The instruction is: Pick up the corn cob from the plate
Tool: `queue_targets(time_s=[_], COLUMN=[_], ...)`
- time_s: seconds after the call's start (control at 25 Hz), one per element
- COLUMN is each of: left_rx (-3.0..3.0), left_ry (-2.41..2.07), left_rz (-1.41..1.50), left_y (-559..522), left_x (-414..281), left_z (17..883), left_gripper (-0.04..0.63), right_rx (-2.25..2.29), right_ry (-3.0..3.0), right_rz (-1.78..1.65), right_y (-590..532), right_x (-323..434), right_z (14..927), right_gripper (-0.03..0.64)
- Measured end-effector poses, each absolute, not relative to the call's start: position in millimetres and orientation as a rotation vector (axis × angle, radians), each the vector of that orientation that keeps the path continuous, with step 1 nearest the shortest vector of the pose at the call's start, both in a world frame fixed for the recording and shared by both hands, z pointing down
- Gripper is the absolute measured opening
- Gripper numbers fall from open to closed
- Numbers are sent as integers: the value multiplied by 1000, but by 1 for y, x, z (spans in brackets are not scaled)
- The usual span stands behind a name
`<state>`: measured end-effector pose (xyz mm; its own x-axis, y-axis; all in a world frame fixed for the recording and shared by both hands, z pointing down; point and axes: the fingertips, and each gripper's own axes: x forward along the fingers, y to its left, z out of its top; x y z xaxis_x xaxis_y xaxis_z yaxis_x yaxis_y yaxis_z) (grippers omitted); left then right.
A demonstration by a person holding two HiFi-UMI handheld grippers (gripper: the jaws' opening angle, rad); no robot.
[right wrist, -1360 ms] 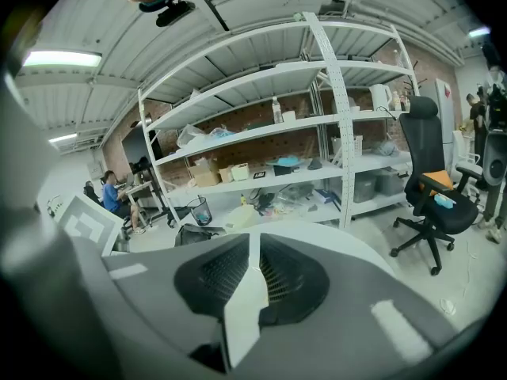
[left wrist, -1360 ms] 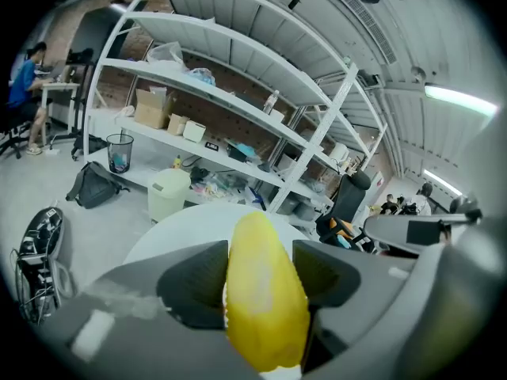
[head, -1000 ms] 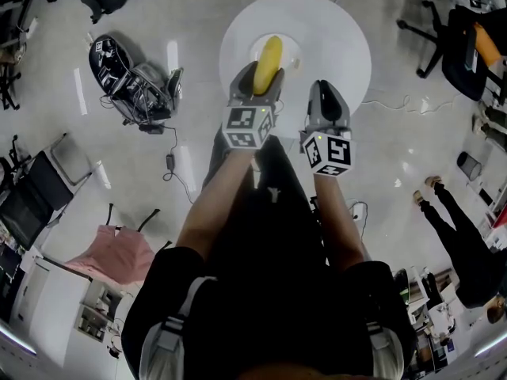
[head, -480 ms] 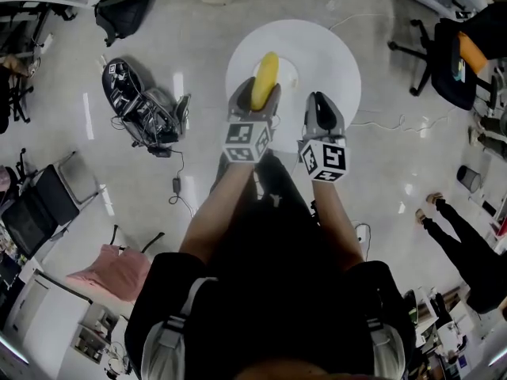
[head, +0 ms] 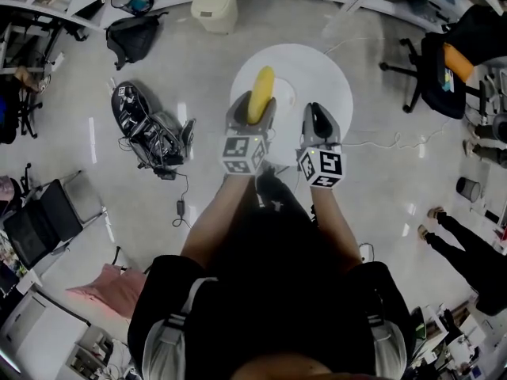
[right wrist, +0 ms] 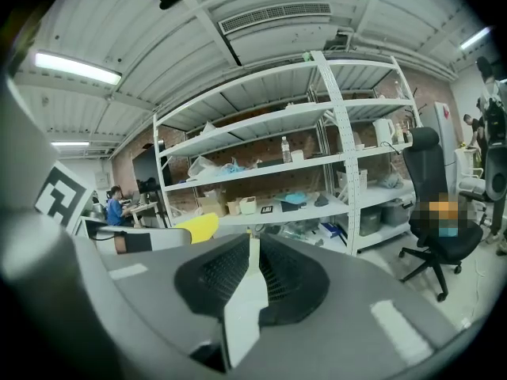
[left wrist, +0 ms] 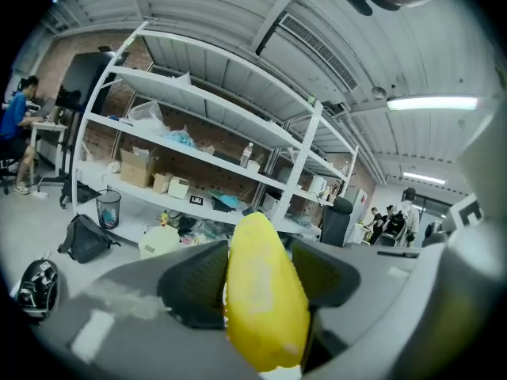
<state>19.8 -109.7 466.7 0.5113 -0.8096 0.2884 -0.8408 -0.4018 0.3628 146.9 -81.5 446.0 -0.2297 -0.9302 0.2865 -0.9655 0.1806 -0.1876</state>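
A smooth yellow corn cob [head: 261, 92] sticks forward out of my left gripper [head: 253, 105], which is shut on it above the round white table [head: 321, 74]. In the left gripper view the cob [left wrist: 265, 299] fills the gap, and both dark pads press its sides. My right gripper [head: 315, 109] hovers beside it to the right, jaws shut on nothing. In the right gripper view its pads [right wrist: 226, 279] meet, and the cob's tip [right wrist: 198, 226] shows at the left. The plate is only a faint pale shape [head: 287, 95] on the table, just right of the cob.
A black office chair [head: 434, 63] stands right of the table. On the floor to the left are a backpack [head: 131, 32] and a helmet with tangled cables [head: 146, 125]. A cream bin [head: 214, 2] sits beyond the table. A person [head: 467, 248] stands at the lower right. White shelving [right wrist: 317, 172] lines the far wall.
Both grippers have risen, the left one carrying the corn cob up off the table. The table looks smaller and farther below them. The right gripper has stayed shut.
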Motion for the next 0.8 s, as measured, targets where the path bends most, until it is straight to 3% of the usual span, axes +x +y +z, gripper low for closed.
queue_targets(time_s=[0.8], left_rx=[2422], left_ry=[-1397], left_rz=[-42], left_y=[-87], left_x=[2], left_z=[372], left_gripper=[263], right_rx=[1898], right_ry=[-2420], right_rz=[382], right_y=[-64], right_x=[136], right_z=[387], right_gripper=[46])
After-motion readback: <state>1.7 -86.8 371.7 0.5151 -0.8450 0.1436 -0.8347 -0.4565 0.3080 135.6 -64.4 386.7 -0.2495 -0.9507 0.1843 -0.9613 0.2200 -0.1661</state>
